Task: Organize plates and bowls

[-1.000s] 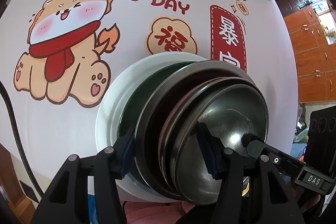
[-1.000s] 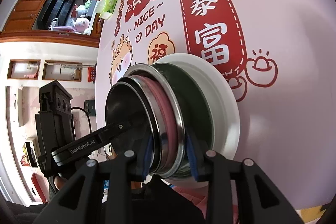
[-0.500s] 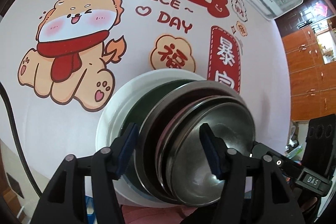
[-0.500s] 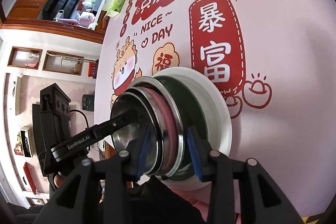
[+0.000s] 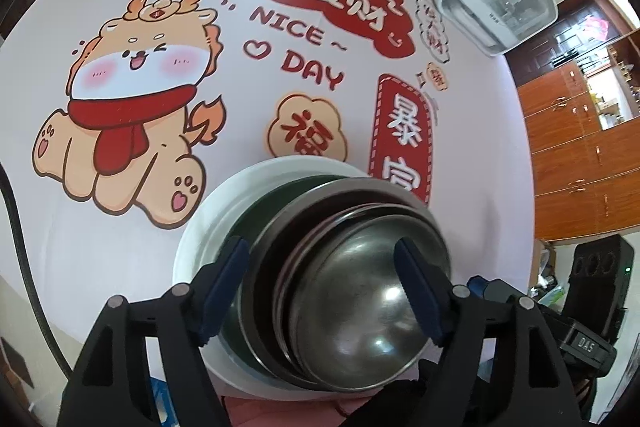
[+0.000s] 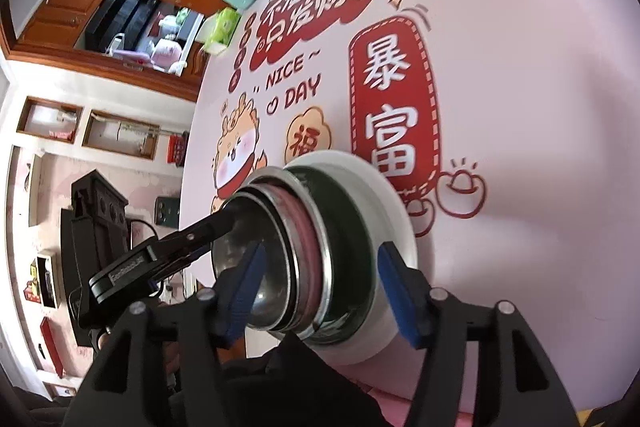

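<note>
Steel bowl (image 5: 360, 299) tops nested stack on white plate (image 5: 208, 227), desk (image 5: 160, 247) edge; left tool (image 5: 324, 291) and right tool (image 6: 320, 287) now spread, released; stacking apparently complete.

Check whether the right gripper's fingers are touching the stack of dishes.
Apart. In the right wrist view the right gripper is wide open, and bare plate shows between its right finger and the stack of dishes.

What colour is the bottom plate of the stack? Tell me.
White. The bottom plate shows best in the right wrist view, beneath a dark green dish.
</note>
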Available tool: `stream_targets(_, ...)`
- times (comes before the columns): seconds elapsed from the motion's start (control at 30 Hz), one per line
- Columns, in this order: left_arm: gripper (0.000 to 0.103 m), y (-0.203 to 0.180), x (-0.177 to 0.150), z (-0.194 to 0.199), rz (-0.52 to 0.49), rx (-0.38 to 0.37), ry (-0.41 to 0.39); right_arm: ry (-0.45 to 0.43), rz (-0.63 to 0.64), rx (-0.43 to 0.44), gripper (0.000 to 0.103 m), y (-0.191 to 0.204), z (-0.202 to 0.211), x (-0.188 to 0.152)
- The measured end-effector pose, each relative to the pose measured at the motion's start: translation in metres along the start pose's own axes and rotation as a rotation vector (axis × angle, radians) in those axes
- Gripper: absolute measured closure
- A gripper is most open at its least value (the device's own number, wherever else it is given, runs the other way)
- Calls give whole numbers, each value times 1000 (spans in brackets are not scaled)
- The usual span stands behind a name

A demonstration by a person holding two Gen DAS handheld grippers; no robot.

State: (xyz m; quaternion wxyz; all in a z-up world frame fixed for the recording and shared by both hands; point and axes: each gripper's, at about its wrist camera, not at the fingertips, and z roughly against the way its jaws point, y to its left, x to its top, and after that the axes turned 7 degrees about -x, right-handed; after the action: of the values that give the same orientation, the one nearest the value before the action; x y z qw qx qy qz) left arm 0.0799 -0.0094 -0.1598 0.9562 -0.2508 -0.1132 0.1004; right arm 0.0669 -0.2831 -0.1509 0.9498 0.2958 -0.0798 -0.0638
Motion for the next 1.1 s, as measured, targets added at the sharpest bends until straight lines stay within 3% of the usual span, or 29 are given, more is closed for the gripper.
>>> stream_targets(0.2, 27, -10, 1, 14, -33, 6, -45, -75, -25, -51, 36, -5, 18, -6)
stream_targets(0.37, 27, -15, -1, 32, -42, 86, -131, -146, 1, -138, 27, 1, 29, -15)
stream_targets(0.57, 27, -19, -13, 57, -61, 174, -222, -156, 49, -219, 24, 18, 31, -26)
stream_targets(0.77, 27, -22, -30, 70, -101, 215, -227, -185, 89, -265, 23, 40, 35, -41)
stream_targets(1.03, 26, -29, -49, 88, -230, 261, -234, -265, 116, -353, 14, 76, 46, -76)
stream_targets(1.1, 26, -27, -53, 95, -243, 242, -221, -285, 114, -386, 12, 86, 50, -85)
